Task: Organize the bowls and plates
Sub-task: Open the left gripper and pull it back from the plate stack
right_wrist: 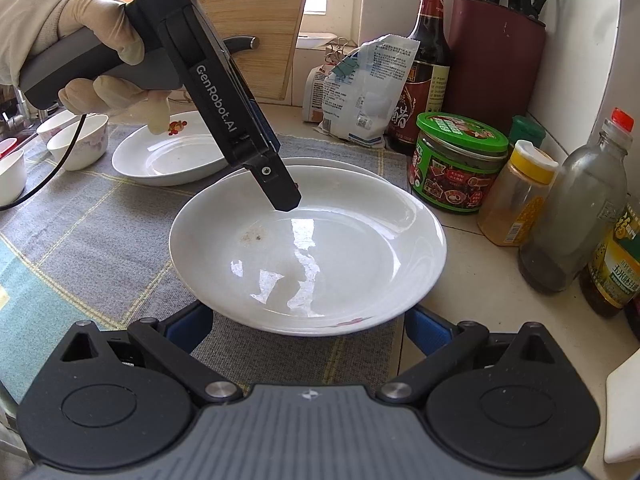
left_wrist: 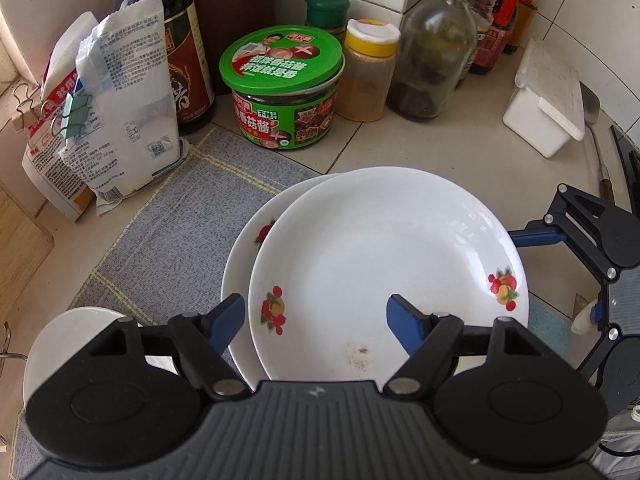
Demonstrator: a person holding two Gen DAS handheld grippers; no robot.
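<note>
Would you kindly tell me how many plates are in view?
3: top plate stacked on a second plate on the mat, third plate farther left beside the bowls. Others may be hidden.

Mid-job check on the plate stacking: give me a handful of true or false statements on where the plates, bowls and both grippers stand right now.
1. The top plate sits on another plate. True.
2. The left gripper is clamped on the top plate's rim. False: its jaws stand open above the plate, pressing on nothing.
3. A third plate lies apart on the grey mat. True.
4. The bowls are stacked inside the top plate. False: they stand at the far left of the mat, and the top plate holds only a small stain.
5. The green-lidded jar stands on the mat. False: it stands on the tiled counter, beside the mat.
</note>
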